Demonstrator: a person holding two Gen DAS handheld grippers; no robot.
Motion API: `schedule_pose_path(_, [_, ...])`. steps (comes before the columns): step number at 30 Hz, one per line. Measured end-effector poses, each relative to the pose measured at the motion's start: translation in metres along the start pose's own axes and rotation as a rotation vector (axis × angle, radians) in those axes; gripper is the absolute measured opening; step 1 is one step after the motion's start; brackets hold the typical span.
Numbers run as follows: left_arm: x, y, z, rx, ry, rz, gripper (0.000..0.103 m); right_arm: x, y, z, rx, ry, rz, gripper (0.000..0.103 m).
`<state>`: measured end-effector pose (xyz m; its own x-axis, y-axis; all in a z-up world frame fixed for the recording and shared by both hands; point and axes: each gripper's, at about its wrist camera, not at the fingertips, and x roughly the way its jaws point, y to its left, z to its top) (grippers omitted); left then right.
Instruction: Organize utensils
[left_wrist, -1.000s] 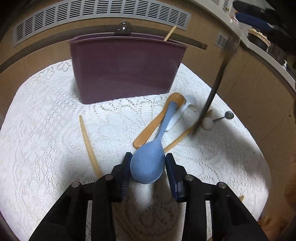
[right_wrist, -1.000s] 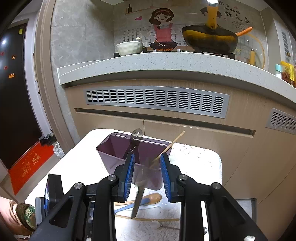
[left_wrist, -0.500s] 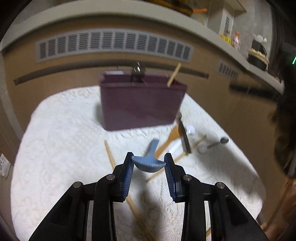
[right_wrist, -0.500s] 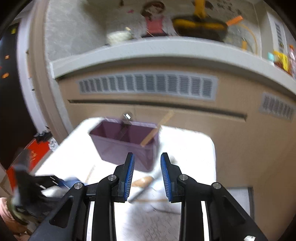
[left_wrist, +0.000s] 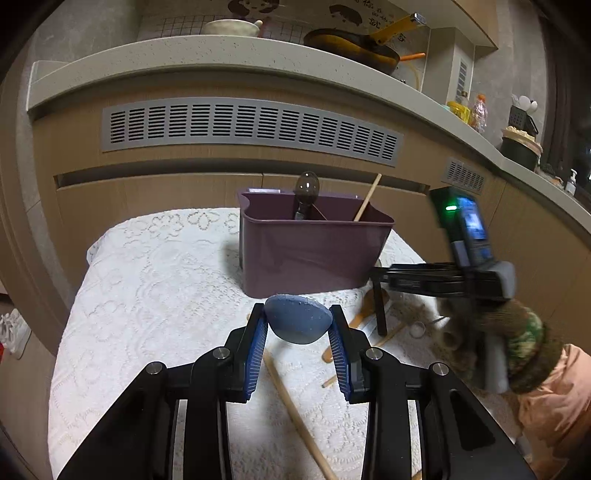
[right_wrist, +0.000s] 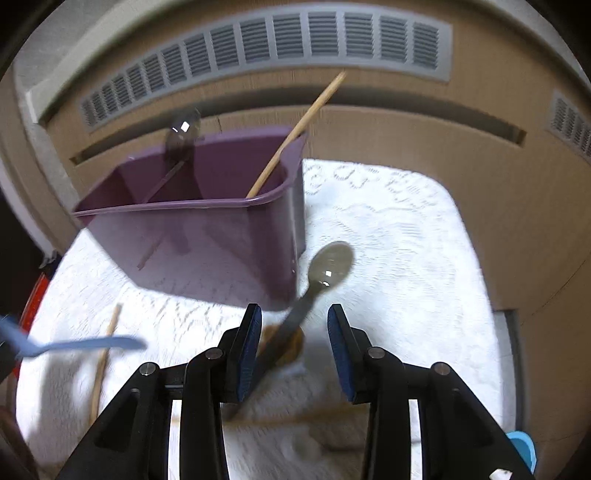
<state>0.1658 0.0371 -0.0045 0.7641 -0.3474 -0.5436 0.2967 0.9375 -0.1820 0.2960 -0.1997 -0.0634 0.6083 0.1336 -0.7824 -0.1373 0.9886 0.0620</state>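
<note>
My left gripper (left_wrist: 297, 325) is shut on the bowl of a blue spoon (left_wrist: 297, 319) and holds it in the air in front of the purple bin (left_wrist: 314, 251). The spoon's handle (right_wrist: 92, 345) shows blurred at the left of the right wrist view. My right gripper (right_wrist: 293, 321) is low over the lace cloth beside the bin (right_wrist: 207, 240), and its jaws are opening. A dark-handled metal spoon (right_wrist: 328, 266) lies between them with neither pad touching it. In the bin stand a metal spoon (left_wrist: 306, 188) and a chopstick (left_wrist: 365, 199).
A wooden spoon (left_wrist: 369, 306), loose chopsticks (left_wrist: 295, 406) and a small white spoon (left_wrist: 419, 328) lie on the cloth. A gloved hand (left_wrist: 491, 332) holds the right gripper at the table's right side. Behind the bin is a cabinet front with a vent grille (left_wrist: 251, 125).
The left gripper lifted the blue spoon off the cloth. The dark-handled spoon dropped from the right gripper onto the table; that gripper then came down over it with wider jaws.
</note>
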Motion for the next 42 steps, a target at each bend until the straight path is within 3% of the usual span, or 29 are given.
schedule_pose_path(4, [-0.002, 0.002, -0.001, -0.006, 0.001, -0.010, 0.034, 0.024, 0.007, 0.004, -0.022, 0.060, -0.061, 0.035])
schedule_pose_path(6, [-0.004, 0.005, -0.001, -0.017, 0.000, -0.011, 0.034, 0.029, 0.006, 0.000, -0.027, 0.087, -0.046, 0.021])
schedule_pose_path(13, [-0.007, 0.010, -0.002, -0.042, 0.006, 0.004, 0.034, -0.015, -0.017, -0.020, 0.007, 0.044, 0.045, 0.005])
schedule_pose_path(17, [-0.012, 0.005, -0.001, -0.035, 0.003, 0.007, 0.034, -0.059, -0.026, -0.031, 0.006, -0.023, 0.089, 0.005])
schedule_pose_path(23, [-0.018, -0.005, 0.003, -0.023, -0.004, 0.011, 0.034, -0.079, -0.027, -0.036, -0.049, -0.071, 0.075, 0.009])
schedule_pose_path(25, [-0.018, -0.007, 0.003, -0.019, 0.001, 0.020, 0.034, -0.064, -0.027, -0.032, -0.086, -0.040, 0.102, 0.032])
schedule_pose_path(26, [-0.018, -0.007, 0.003, -0.019, 0.004, 0.024, 0.034, -0.053, -0.027, -0.029, -0.093, -0.037, 0.086, 0.055])
schedule_pose_path(27, [-0.017, -0.007, 0.003, -0.020, 0.008, 0.026, 0.034, -0.046, -0.025, -0.029, -0.099, -0.042, 0.065, 0.063])
schedule_pose_path(32, [-0.013, -0.007, 0.003, -0.019, 0.024, 0.027, 0.034, -0.001, -0.003, -0.016, -0.182, 0.008, 0.098, 0.062])
schedule_pose_path(38, [-0.010, -0.002, 0.001, -0.023, 0.037, 0.020, 0.034, 0.014, 0.022, -0.021, -0.299, 0.047, 0.167, 0.062])
schedule_pose_path(42, [-0.008, 0.002, -0.002, -0.039, 0.046, 0.025, 0.034, 0.015, 0.020, -0.020, -0.284, 0.073, 0.146, 0.033])
